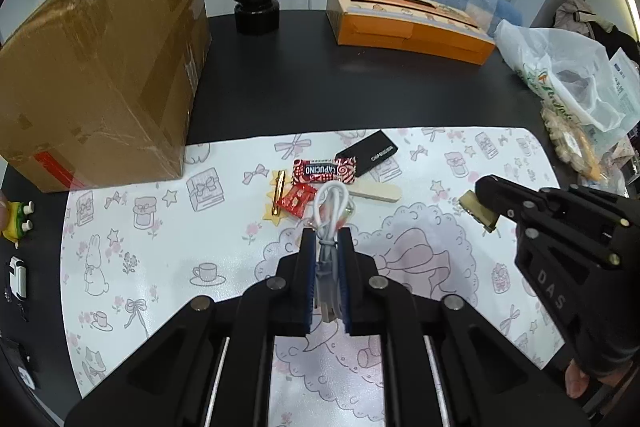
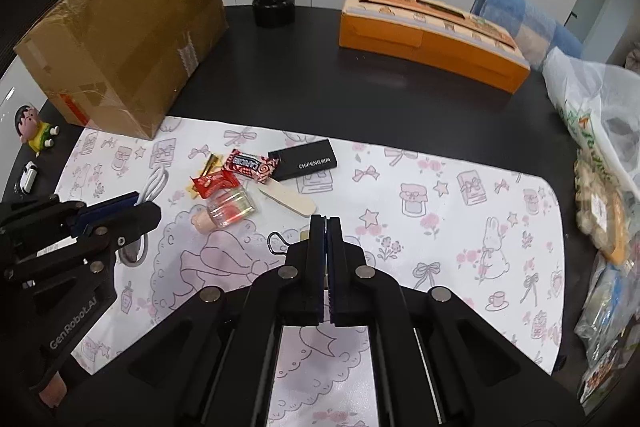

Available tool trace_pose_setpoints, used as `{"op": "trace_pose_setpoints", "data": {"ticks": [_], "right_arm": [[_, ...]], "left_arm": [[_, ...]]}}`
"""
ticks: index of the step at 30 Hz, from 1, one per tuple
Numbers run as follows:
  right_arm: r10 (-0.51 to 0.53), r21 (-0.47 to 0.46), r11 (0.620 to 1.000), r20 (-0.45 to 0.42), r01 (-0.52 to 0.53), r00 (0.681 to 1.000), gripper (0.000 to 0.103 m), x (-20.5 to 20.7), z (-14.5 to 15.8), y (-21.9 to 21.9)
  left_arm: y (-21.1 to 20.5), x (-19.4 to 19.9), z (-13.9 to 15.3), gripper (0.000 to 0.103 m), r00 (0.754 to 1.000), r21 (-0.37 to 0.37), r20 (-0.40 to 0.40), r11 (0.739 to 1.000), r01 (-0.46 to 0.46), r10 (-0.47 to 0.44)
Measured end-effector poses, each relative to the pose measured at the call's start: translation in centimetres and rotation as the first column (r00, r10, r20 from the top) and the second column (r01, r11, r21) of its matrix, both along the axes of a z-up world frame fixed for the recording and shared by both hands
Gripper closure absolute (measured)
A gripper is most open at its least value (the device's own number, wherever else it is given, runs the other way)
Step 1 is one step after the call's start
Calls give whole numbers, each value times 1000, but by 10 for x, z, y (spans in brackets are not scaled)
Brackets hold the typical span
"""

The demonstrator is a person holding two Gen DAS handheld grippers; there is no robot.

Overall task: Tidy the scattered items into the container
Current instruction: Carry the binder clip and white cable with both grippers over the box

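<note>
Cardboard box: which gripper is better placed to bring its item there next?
Probably left. The left gripper holds the white cable, nearer the cardboard box; the right gripper, holding a brass piece, is farther.

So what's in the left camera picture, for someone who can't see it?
The left gripper holds a coiled white cable above a patterned mat. Snacks lie just beyond, with a cardboard box at left.

White mat (image 1: 168, 259) — pink doodles; brown box (image 1: 100, 75).
</note>
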State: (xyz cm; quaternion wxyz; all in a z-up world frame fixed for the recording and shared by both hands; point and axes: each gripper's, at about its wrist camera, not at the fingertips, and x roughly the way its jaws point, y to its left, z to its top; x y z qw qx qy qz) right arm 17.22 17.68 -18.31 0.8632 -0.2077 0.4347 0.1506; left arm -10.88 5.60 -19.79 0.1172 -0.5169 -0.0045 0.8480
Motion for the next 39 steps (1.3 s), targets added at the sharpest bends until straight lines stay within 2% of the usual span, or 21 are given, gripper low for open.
{"op": "trace_pose_setpoints", "data": {"ticks": [10, 15, 24, 39], "right_arm": [[-9, 16, 1000, 18, 9, 1000, 102, -10, 27, 6], [0, 25, 1000, 50, -1, 999, 102, -13, 55, 18], [34, 37, 999, 106, -38, 994, 102, -17, 99, 51], [114, 35, 992, 146, -121, 983, 102, -20, 137, 122]], "left_arm": [[-4, -6, 38, 93, 999, 32, -45, 999, -6, 7], [-7, -12, 66, 93, 997, 42, -82, 999, -3, 6], [-20, -23, 108, 93, 990, 57, -137, 998, -16, 24], [-77, -39, 157, 93, 977, 62, -191, 995, -81, 92]]}}
